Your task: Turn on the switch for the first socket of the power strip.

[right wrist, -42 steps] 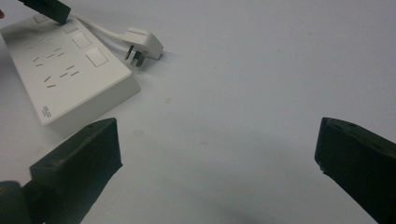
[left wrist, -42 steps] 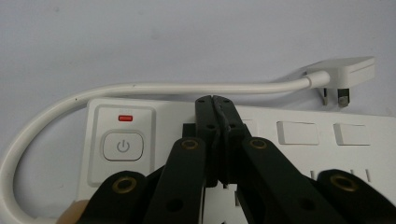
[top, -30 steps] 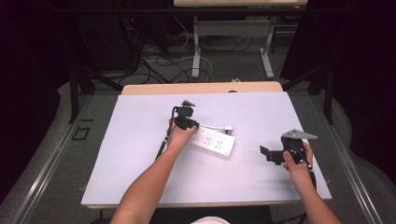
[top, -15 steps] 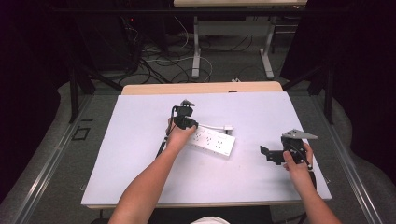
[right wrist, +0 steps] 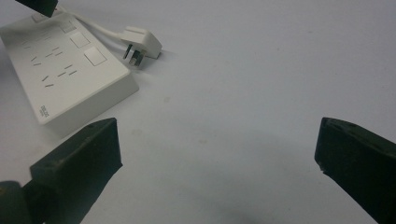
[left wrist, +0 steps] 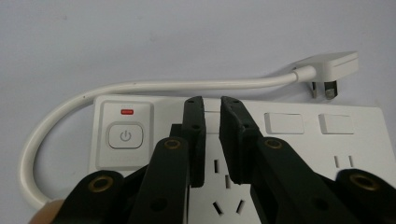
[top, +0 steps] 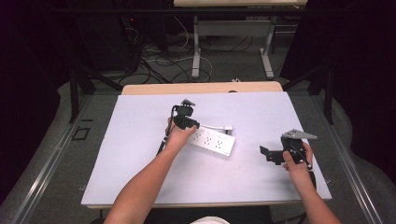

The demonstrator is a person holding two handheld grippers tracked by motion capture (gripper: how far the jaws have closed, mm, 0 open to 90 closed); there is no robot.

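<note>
A white power strip [top: 212, 141] lies flat near the middle of the white table [top: 135, 140], its short cord curling round to a white plug [top: 228, 127] just behind it. My left gripper [top: 194, 125] hovers over the strip's switch end. In the left gripper view its jaws [left wrist: 212, 100] stand a narrow gap apart above the strip [left wrist: 299, 140], beside the power button [left wrist: 125, 136]; they have just been opening, with nothing between them. My right gripper [top: 267, 154] rests open at the right, apart from the strip [right wrist: 60, 70] and plug [right wrist: 142, 44], its jaws [right wrist: 217, 135] wide over bare table.
Bare white tabletop lies between the strip and my right gripper and across the left half. A wooden edge [top: 201, 87] runs along the table's far side. Beyond it, cables [top: 173, 58] and desk legs stand on the floor.
</note>
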